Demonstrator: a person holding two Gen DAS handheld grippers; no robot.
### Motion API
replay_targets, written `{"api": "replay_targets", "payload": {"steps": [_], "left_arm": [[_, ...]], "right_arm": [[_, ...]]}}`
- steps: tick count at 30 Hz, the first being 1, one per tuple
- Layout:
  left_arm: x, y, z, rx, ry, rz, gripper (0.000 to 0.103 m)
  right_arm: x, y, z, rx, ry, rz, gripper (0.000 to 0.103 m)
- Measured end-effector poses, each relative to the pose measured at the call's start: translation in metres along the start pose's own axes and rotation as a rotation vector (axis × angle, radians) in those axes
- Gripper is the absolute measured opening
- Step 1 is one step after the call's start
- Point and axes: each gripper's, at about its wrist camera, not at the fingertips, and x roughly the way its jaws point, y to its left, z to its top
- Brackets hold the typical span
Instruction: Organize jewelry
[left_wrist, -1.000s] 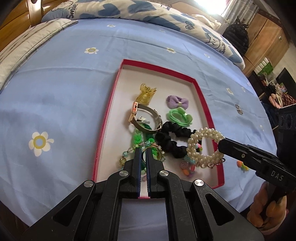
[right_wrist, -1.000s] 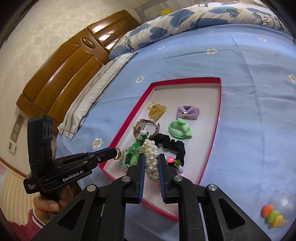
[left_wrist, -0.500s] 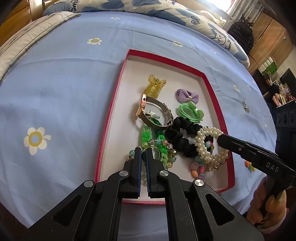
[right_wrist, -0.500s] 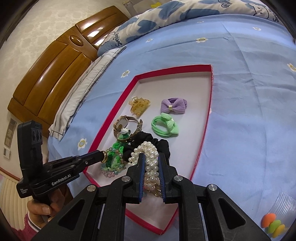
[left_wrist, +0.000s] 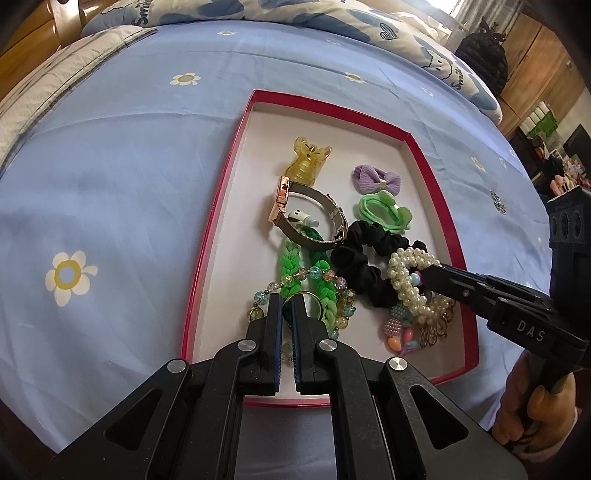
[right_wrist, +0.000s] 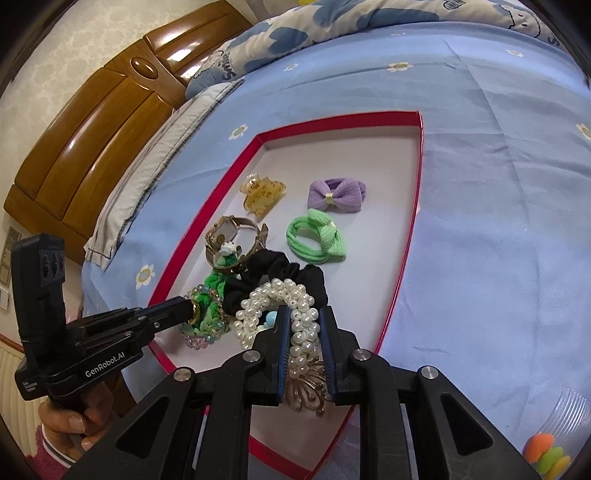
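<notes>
Blue bedspread, red tray; left tongs clamp gold ring; right tongs loosening around pearl bracelet.

Both wrist views look steeply down along their tongs, close over the same red-rimmed tray on the bed.

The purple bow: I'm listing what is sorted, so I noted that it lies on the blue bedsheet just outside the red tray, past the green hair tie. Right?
Not quite. The purple bow lies inside the red tray, on its pale floor, not on the blue bedsheet. It is past the green hair tie, as you noted. The right wrist view shows this plainly.
</notes>
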Motion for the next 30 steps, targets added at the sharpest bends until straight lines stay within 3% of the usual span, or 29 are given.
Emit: {"api": "replay_targets", "payload": {"steps": [12, 16, 20, 30], "left_arm": [[0.000, 0.001, -0.001, -0.011, 0.004, 0.006, 0.005], [0.000, 0.002, 0.000, -0.016, 0.007, 0.015, 0.010], [0.000, 0.003, -0.001, -0.023, 0.011, 0.003, 0.020], [-0.003, 0.000, -0.004, -0.025, 0.010, 0.007, 0.027]], "right_arm": [[0.002, 0.004, 0.000, -0.010, -0.005, -0.012, 0.018], [0.001, 0.004, -0.001, -0.006, -0.009, -0.002, 0.021], [-0.002, 0.003, -0.002, -0.005, -0.017, 0.010, 0.036], [-0.012, 0.003, -0.003, 0.010, -0.039, 0.016, 0.039]]}}
